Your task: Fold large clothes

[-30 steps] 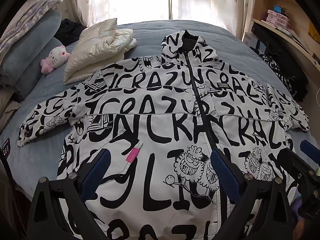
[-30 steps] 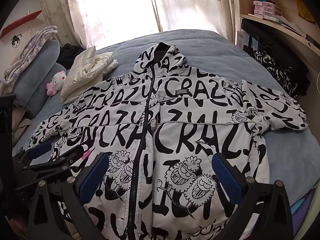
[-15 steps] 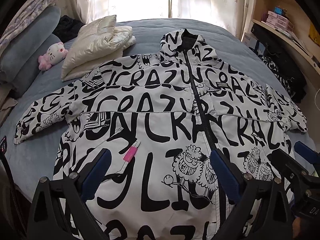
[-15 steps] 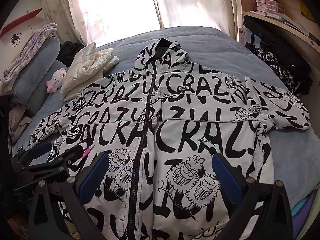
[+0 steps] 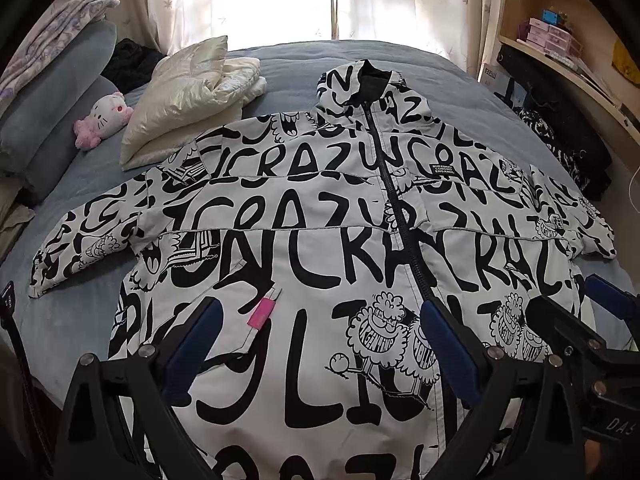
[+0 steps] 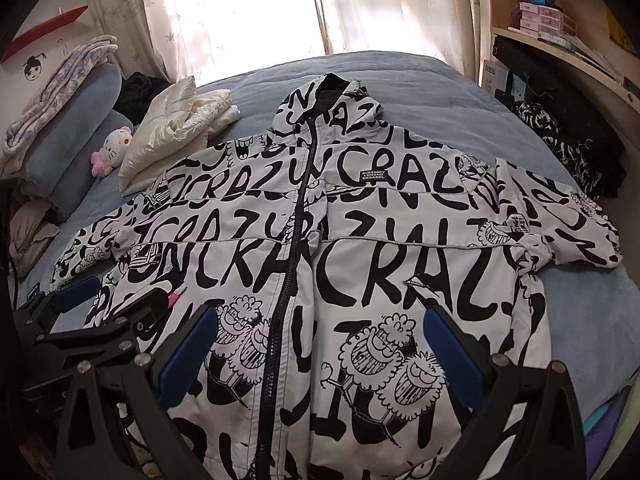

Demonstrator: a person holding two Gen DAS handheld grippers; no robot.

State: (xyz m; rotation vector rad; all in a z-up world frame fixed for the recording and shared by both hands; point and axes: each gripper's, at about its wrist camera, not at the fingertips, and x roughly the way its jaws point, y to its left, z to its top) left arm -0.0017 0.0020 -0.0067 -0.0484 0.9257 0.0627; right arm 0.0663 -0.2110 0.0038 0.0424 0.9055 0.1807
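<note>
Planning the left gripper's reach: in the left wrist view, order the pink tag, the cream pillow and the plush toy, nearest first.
1. Pink tag: on the jacket, just past the left gripper.
2. Cream pillow: far left.
3. Plush toy: farther left, by the grey cushions.

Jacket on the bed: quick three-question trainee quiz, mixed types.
1. True or false: the jacket is zipped shut along its zipper.
2. The pink plush toy lies: A) on the jacket B) beside the cream folded garment C) on the shelf.
3. Fill in: both sleeves lie spread ____ on the bed.

Key: 1 true; 2 B; 3 outward. Left hand-held gripper and right hand-held gripper are open, holding nothing.
</note>
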